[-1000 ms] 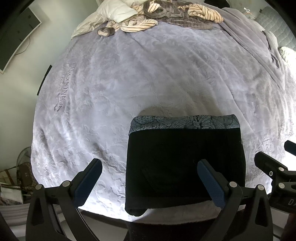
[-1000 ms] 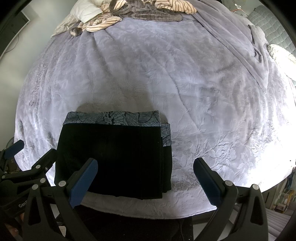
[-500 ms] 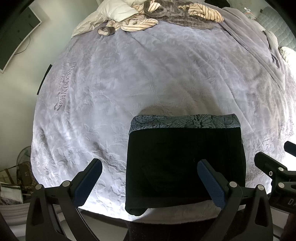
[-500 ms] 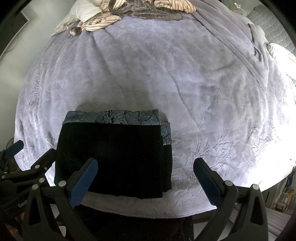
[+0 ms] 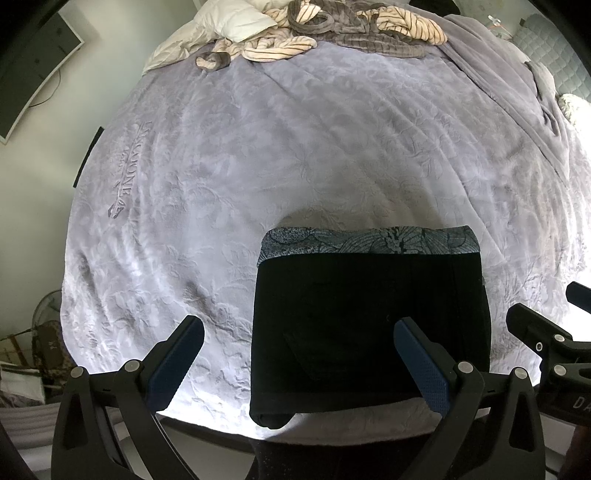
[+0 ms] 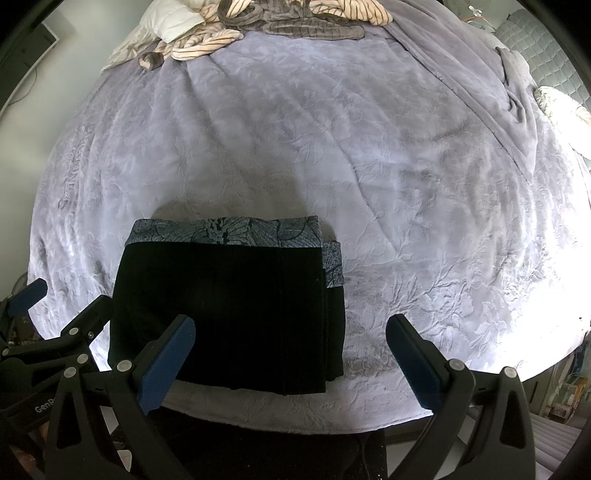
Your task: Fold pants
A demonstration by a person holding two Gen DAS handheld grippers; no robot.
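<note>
Both grippers stand wide open and empty: the left gripper (image 5: 297, 354) hovers over the near left edge of the folded black fabric pants with a blue-grey patterned waistband (image 5: 369, 317), the right gripper (image 6: 290, 354) over their near right edge. Neither touches the cloth. The pants lie as a compact rectangle near the 6 o'clock edge of the bed's lavender embossed plush blanket (image 6: 332, 147), waistband toward 12 o'clock, layers stacked flush. This placement suggests the fold is complete. A heap of striped bedding (image 5: 332, 29) occupies 12 o'clock, well apart.
</note>
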